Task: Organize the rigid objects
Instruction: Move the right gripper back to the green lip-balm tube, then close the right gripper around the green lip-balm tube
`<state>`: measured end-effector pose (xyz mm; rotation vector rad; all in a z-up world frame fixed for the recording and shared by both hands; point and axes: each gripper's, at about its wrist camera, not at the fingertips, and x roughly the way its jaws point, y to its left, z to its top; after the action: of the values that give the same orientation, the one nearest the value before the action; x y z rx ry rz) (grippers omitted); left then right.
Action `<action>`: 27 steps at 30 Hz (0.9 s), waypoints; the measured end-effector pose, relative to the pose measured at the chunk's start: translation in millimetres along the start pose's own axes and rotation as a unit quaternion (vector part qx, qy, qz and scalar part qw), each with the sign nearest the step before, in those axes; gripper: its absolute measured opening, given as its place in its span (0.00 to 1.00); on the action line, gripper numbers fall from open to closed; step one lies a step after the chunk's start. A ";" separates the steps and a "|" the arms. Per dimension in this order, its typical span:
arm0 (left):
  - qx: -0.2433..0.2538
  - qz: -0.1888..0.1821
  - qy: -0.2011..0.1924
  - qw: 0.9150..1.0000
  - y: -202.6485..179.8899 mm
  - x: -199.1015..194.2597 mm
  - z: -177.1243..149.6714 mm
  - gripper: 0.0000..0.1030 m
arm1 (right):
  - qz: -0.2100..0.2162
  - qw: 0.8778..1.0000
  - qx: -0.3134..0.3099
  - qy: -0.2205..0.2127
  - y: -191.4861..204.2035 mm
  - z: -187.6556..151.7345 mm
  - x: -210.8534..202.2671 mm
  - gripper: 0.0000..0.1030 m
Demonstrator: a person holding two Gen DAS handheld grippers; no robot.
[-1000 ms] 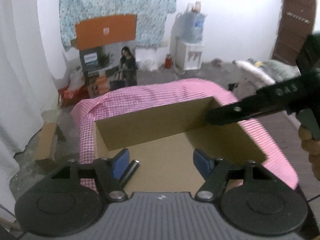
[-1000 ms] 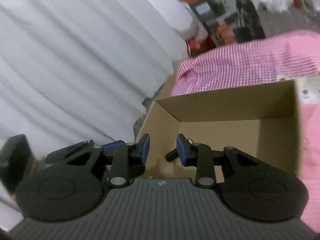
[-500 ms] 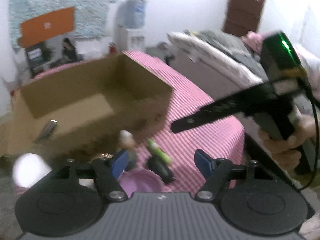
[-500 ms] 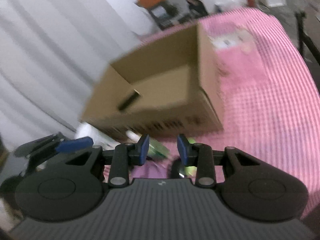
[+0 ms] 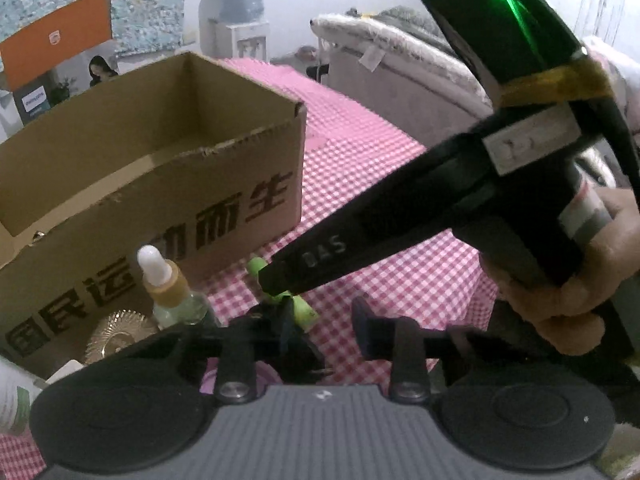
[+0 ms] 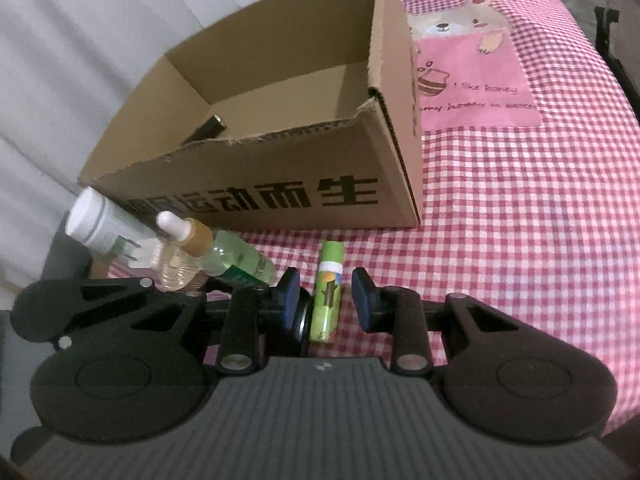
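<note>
With both tools closing, the right tool around the unpinched green tube and the left tool on nothing visible, the tube may be knocked against the dark round object.

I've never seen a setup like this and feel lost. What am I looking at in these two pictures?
A person holds a two-finger gripper in each hand; a camera on each looks along its fingers, giving one picture each. On the pink checked cloth are a cardboard box, a dropper bottle and a white-capped bottle; a green tube lies in front. The right gripper straddles the tube, jaws closing, not yet gripping. The left gripper is closing too; on what is unclear.
</note>
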<state>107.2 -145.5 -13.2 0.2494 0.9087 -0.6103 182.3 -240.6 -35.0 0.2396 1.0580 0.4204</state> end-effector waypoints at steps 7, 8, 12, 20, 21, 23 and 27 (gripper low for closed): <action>-0.004 0.001 0.025 1.000 4.4 14.9 4.4 0.28 | -0.018 0.999 -0.028 0.018 4.2 1.8 14.5 0.22; -0.004 0.002 0.027 1.000 5.1 16.8 5.9 0.29 | -0.018 0.999 -0.029 0.017 3.7 1.0 14.7 0.22; -0.001 0.004 0.029 1.000 5.8 22.7 11.5 0.29 | -0.017 0.999 -0.025 0.016 -0.7 -0.7 11.3 0.20; 0.000 0.008 0.045 0.999 0.8 37.4 11.8 0.31 | -0.010 1.000 -0.005 0.016 -14.2 -2.8 6.2 0.19; 0.002 0.010 0.042 0.999 0.6 38.6 11.8 0.32 | -0.009 1.000 -0.003 0.015 -15.8 -2.8 6.1 0.19; 0.005 0.013 0.040 0.999 1.5 39.1 15.2 0.35 | -0.005 1.000 0.000 0.015 -18.4 -2.6 6.1 0.18; -0.001 0.010 0.032 0.999 3.1 39.7 16.3 0.37 | 0.001 1.000 0.001 0.014 -21.0 -3.5 4.9 0.17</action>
<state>138.2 -165.7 -35.3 0.2773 0.9678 -0.5853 185.9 -257.3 -48.7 0.2372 1.0847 0.4264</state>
